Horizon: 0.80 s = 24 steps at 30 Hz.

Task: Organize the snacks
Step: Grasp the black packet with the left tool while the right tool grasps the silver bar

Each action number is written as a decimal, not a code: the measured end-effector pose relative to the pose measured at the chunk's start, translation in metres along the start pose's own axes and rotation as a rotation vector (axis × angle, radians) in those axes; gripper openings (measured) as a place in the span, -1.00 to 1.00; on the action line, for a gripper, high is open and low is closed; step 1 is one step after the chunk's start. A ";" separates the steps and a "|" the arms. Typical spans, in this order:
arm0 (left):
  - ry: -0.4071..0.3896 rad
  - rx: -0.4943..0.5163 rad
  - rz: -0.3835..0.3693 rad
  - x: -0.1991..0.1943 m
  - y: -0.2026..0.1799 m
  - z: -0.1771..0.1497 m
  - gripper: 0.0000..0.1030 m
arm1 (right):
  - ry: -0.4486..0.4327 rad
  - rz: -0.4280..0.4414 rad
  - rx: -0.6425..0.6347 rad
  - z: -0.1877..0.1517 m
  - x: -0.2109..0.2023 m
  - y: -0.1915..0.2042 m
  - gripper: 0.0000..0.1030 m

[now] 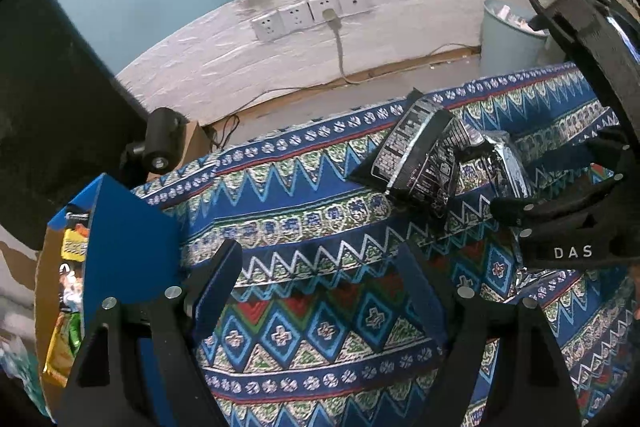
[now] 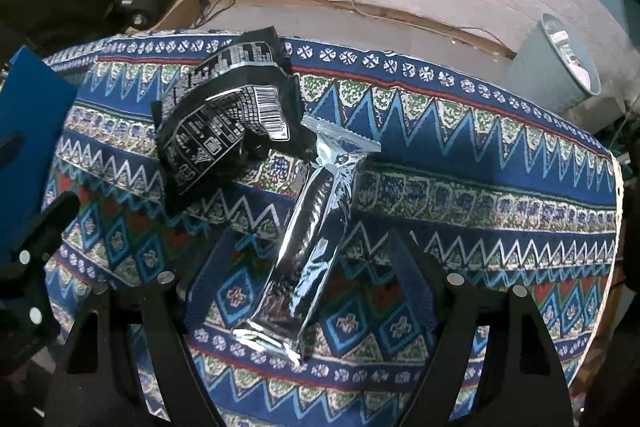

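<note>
Silver foil, crinkled and glossy, wraps a long snack bar (image 2: 310,247) lying flat on the patterned table (image 2: 500,163), directly between the spread, empty fingers of the right hand-held gripper (image 2: 308,259); it looks light, slippery and easily crushed, so a gentle pinch across its narrow middle seems safest. Beyond its far end, touching it, slumps a black printed snack bag (image 2: 224,123), soft and likely airy. Off to the left, the left hand-held gripper (image 1: 320,287) hovers open and empty beside a blue box (image 1: 128,239) holding packets.
</note>
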<state>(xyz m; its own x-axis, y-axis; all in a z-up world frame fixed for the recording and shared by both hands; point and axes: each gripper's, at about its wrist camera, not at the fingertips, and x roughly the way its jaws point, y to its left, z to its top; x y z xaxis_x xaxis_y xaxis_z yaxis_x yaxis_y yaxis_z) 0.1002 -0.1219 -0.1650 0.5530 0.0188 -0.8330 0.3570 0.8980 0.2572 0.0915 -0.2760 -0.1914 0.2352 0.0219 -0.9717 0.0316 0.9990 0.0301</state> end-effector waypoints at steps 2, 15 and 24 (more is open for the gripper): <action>0.010 0.006 -0.003 0.006 -0.003 0.001 0.58 | 0.007 -0.006 -0.003 -0.001 0.006 -0.001 0.47; 0.018 0.026 -0.146 0.031 -0.013 0.036 0.71 | 0.017 -0.003 0.031 -0.007 0.004 -0.035 -0.46; 0.005 0.157 -0.200 0.049 -0.043 0.063 0.71 | -0.015 -0.023 0.072 -0.016 -0.013 -0.058 -0.46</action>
<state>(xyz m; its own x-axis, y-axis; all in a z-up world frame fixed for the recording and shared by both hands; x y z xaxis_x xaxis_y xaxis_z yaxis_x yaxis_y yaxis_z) 0.1594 -0.1874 -0.1865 0.4560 -0.1500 -0.8772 0.5719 0.8046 0.1597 0.0714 -0.3338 -0.1846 0.2482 -0.0025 -0.9687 0.1072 0.9939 0.0249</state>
